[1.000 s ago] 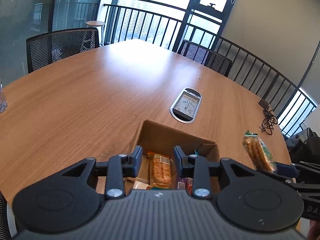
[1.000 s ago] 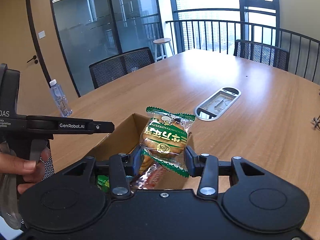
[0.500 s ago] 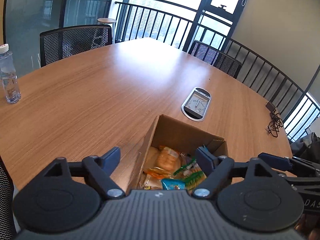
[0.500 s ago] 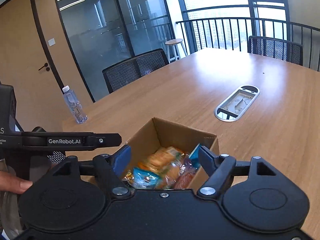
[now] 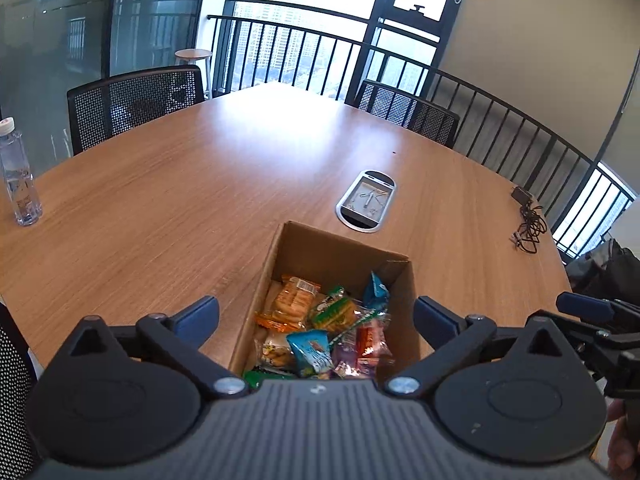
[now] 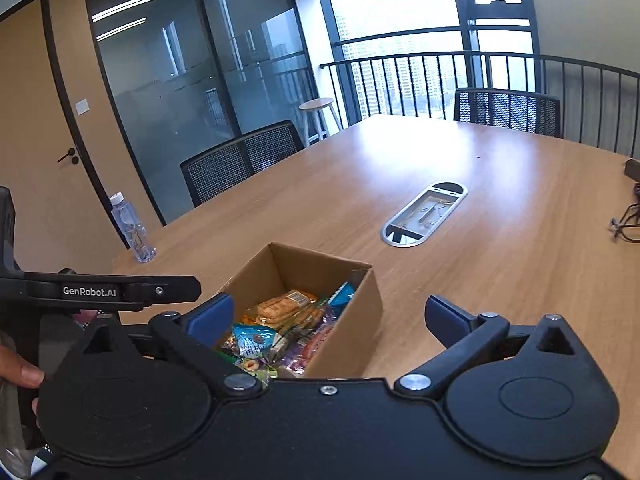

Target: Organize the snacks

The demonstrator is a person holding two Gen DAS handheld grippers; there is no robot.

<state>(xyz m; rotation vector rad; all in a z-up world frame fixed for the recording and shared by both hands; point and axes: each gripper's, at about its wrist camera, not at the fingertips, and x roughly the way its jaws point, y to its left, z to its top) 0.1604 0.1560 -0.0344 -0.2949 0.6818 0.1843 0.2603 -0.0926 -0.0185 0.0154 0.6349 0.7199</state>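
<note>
Both jaws opening, nothing between them: left gripper (image 5: pixel 316 316), right gripper (image 6: pixel 328 316). Cardboard box (image 5: pixel 340 248) of snacks (image 5: pixel 320 320) on surface (image 5: pixel 200 200), bottle (image 5: pixel 18 176) at 9 o'clock.

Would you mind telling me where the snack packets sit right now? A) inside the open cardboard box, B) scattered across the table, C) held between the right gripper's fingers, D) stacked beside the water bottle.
A: the snack packets lie piled inside the open cardboard box; nothing is between the fingers of the opening right gripper.
</note>
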